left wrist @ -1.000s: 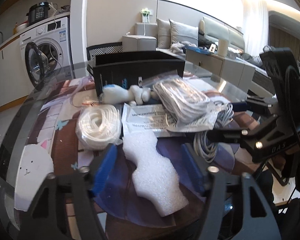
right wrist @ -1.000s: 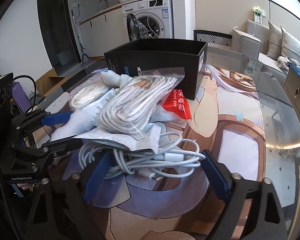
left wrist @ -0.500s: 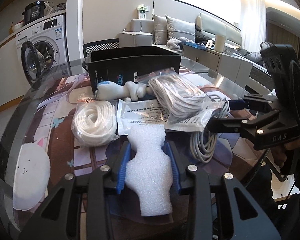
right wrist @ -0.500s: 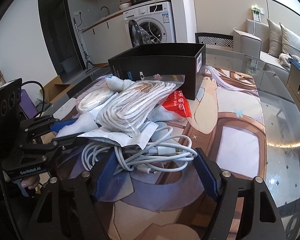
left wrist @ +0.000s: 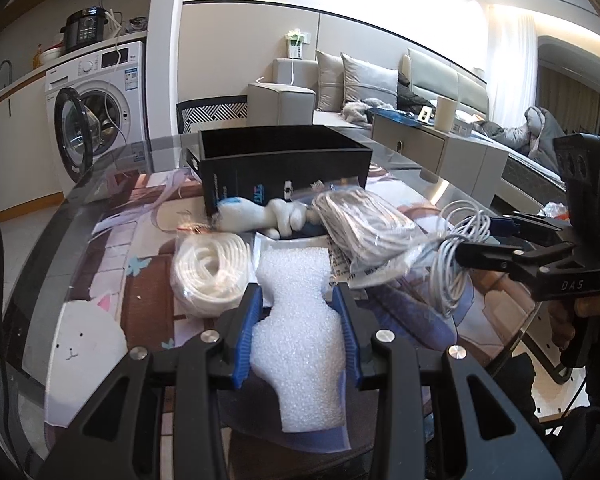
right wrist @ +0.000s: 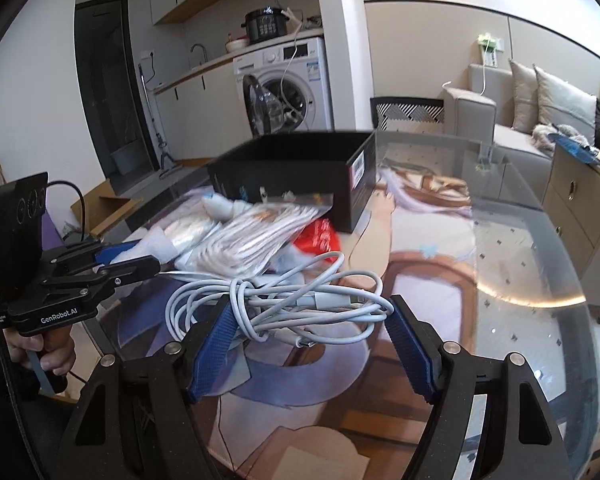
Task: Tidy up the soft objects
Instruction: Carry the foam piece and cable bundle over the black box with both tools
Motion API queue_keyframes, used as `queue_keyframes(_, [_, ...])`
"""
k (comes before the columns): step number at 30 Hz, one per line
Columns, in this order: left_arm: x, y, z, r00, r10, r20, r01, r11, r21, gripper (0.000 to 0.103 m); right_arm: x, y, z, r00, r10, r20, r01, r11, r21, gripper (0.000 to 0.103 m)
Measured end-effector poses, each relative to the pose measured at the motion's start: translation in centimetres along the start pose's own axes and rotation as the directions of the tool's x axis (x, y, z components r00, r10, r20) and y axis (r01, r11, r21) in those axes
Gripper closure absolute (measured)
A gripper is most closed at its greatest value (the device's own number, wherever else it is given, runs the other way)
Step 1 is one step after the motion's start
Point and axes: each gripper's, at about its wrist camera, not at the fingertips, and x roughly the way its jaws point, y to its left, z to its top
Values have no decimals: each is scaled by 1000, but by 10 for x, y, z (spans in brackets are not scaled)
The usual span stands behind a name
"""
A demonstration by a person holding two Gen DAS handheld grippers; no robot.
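the left hand-held gripper (left wrist: 298, 320) is closed on the white foam piece (left wrist: 300, 332), which is pinched at its narrow waist between the blue pads; the foam's lower end rests near the desk (left wrist: 100, 264) edge. the right hand-held gripper (right wrist: 310, 336) has its jaws set around the coiled white cable (right wrist: 284, 304); the left pad touches the coil, but the right pad stands clear of it, so no firm hold is shown. loops of the cable appear to be lifted off the desk. just behind lie a bagged cable bundle (left wrist: 364, 224), a white cord coil (left wrist: 210, 272) and a plush toy (left wrist: 260, 216), with the open black box (left wrist: 284, 168) beyond. the foam could be crushed or torn by pad pressure. loose cable loops could slip out or snag the bagged bundle and drag it.
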Motion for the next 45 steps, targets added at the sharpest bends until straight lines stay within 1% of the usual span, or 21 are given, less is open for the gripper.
queue_keyframes(8, [-8,8,11,999,17,38,-16,999,-31,68,-21,1,14,997,-17,74,16,1000,4,27])
queue_keyframes(15, [-9,16,28,997,41,72,-39,999,-34,68,-25,9,31,993,-23,118,25,1000,-17,27])
queue_keyframes(24, [-2,23,53,991,85,106,-80,996,-45,68,-13,11,57,989,-37,146,40,999,-16,27])
queue_keyframes(32, [11,26,79,979,137,148,-132,990,-41,68,2,7,80,985,-63,162,63,998,5,27])
queue_keyframes(39, [27,29,96,974,173,145,-168,985,-46,68,14,5,99,982,-79,173,79,997,5,27])
queue_keyframes(45, [43,32,104,975,177,133,-170,984,-57,68,33,1,117,983,-97,159,99,995,-4,27])
